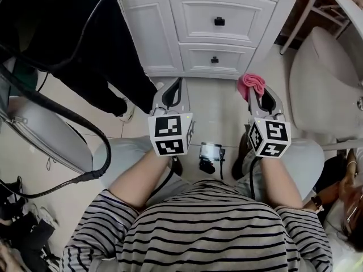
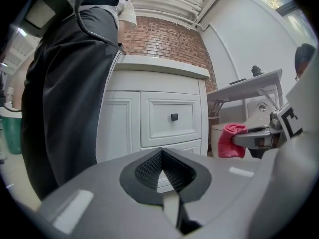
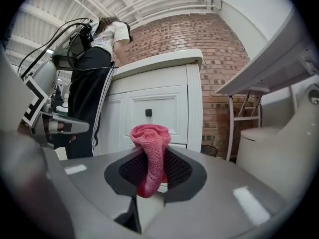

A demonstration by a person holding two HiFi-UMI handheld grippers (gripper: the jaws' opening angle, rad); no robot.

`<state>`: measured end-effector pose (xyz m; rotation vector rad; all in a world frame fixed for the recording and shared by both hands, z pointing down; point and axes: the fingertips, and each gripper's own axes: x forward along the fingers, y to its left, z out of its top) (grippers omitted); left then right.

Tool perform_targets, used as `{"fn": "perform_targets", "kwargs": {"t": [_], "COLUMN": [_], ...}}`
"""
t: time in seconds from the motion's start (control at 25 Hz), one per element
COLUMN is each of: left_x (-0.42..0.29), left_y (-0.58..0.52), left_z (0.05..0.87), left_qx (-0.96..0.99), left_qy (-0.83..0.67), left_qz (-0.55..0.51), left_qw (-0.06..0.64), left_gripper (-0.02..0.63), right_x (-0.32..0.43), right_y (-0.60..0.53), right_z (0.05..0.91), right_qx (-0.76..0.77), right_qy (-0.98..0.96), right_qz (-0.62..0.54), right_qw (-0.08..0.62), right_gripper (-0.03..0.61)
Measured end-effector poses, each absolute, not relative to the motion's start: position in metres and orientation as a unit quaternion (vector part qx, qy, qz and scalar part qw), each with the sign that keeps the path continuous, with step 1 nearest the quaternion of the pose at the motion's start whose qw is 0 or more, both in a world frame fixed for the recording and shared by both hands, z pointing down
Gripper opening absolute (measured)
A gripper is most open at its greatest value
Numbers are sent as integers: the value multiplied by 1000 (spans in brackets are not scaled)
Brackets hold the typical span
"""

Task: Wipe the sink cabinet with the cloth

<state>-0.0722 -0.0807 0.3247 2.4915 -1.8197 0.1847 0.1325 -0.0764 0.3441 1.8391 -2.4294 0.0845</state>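
A white sink cabinet [image 1: 210, 27] with two drawers and black knobs stands ahead of me; it also shows as the cabinet [image 2: 164, 118] in the left gripper view and the cabinet [image 3: 154, 108] in the right gripper view. My right gripper [image 1: 253, 90] is shut on a bunched pink cloth [image 1: 251, 84], which pokes up between the jaws as the cloth [image 3: 149, 153]. It hangs short of the cabinet's lower right corner. My left gripper [image 1: 173, 92] is shut with nothing in it, level with the right one and apart from the cabinet.
A person in black trousers [image 1: 102, 55] stands close at the cabinet's left side. A white toilet [image 1: 326, 89] sits at the right. A brick wall [image 3: 219, 68] rises behind. Black cables [image 1: 57, 112] trail at the left over the tiled floor [image 1: 215, 109].
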Motion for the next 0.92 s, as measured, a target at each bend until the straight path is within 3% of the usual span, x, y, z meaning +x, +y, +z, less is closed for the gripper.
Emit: {"fn": "perform_targets", "kwargs": {"t": [0.92], "left_x": [-65], "left_y": [-87], "left_z": [332], "left_qx": [816], "left_qy": [-574], "left_qz": [59], "left_qw": [42], "left_gripper": [-6], "right_x": [105], "right_y": [-89], "right_z": [349], "right_qx": [587], "right_qy": [-808], "right_qz": [14], "right_qw": [54], "right_gripper": [86]}}
